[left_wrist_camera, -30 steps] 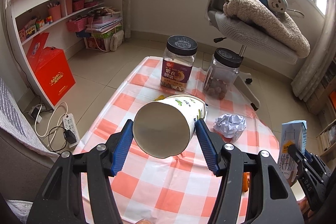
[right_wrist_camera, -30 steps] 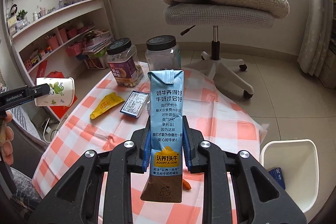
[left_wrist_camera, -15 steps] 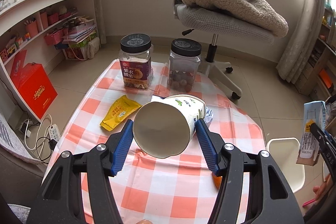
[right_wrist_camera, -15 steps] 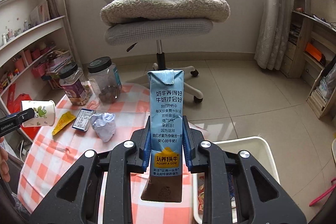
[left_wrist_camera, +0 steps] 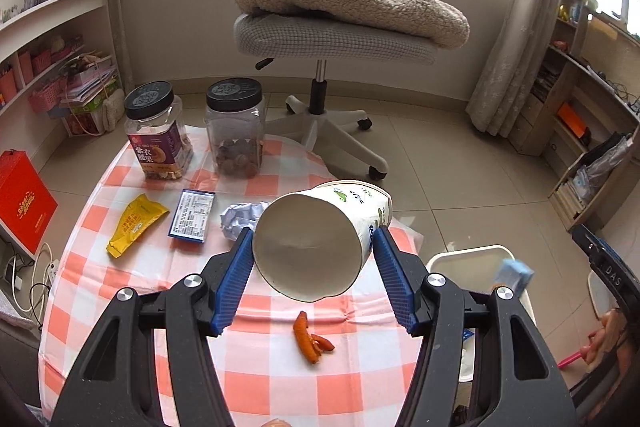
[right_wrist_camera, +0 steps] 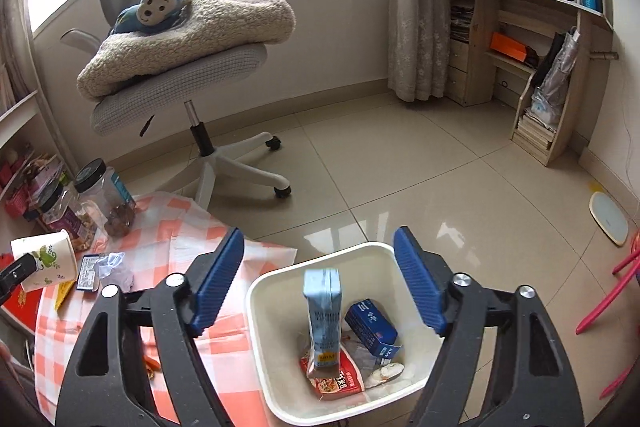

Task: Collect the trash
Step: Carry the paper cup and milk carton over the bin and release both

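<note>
My left gripper [left_wrist_camera: 314, 281] is shut on a white paper cup [left_wrist_camera: 320, 239] with green print, held on its side above the checked table [left_wrist_camera: 248, 359]; the cup also shows in the right wrist view [right_wrist_camera: 46, 259]. My right gripper [right_wrist_camera: 318, 287] is open and empty above the white bin [right_wrist_camera: 264, 311]. A blue milk carton [right_wrist_camera: 324, 311] is in the bin, upright among a blue box [right_wrist_camera: 372, 327] and a red wrapper [right_wrist_camera: 336, 379]. The bin [left_wrist_camera: 464, 259] stands on the floor right of the table.
On the table lie a yellow packet [left_wrist_camera: 134, 225], a blue-edged packet [left_wrist_camera: 192, 213], a crumpled paper ball [left_wrist_camera: 240, 217], orange peel [left_wrist_camera: 308, 337] and two black-lidded jars [left_wrist_camera: 158, 131]. An office chair [left_wrist_camera: 332, 39] with a blanket stands behind. Shelves line both walls.
My right gripper swung right over the bin, opened and let go of the milk carton, which is now in the bin. My left gripper turned right with the cup.
</note>
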`<state>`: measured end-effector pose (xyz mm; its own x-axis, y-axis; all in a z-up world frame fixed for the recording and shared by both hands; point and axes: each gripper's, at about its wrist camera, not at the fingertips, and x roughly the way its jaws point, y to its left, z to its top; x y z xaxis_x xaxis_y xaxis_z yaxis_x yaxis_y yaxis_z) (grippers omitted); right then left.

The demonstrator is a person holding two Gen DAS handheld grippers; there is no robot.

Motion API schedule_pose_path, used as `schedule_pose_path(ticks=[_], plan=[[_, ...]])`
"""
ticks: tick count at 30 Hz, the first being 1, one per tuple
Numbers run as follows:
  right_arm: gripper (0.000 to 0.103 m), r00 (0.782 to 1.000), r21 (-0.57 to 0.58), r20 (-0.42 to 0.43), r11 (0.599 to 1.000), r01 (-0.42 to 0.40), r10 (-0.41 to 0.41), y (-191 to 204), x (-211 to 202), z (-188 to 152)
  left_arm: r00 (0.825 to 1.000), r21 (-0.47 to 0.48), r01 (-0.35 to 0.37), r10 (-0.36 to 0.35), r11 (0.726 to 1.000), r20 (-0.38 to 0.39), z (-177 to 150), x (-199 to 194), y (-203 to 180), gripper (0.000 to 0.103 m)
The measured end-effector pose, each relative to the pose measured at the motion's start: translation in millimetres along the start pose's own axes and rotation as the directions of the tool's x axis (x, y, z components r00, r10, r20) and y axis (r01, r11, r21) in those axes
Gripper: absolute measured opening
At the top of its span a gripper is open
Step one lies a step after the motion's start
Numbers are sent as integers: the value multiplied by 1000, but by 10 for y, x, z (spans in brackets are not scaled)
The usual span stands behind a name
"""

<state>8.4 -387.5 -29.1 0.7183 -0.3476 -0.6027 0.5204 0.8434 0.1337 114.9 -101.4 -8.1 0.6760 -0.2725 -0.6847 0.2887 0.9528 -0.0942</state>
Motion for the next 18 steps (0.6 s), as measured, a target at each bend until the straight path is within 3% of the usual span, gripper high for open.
schedule_pose_path(ticks=[3, 8, 18], plan=[[90, 998, 52, 34, 997, 50, -51, -239, -70, 55, 998, 34, 56, -55, 998, -10, -48, 41, -301, 60], [93, 991, 111, 78, 989, 95, -104, -542, -183, 147, 985, 86, 157, -150, 984, -88, -213, 202, -826, 60], [95, 988, 245, 98, 965, 95, -122, -979, -267, 265, 949, 159, 279, -246, 947, -197, -378, 490, -1820, 62]])
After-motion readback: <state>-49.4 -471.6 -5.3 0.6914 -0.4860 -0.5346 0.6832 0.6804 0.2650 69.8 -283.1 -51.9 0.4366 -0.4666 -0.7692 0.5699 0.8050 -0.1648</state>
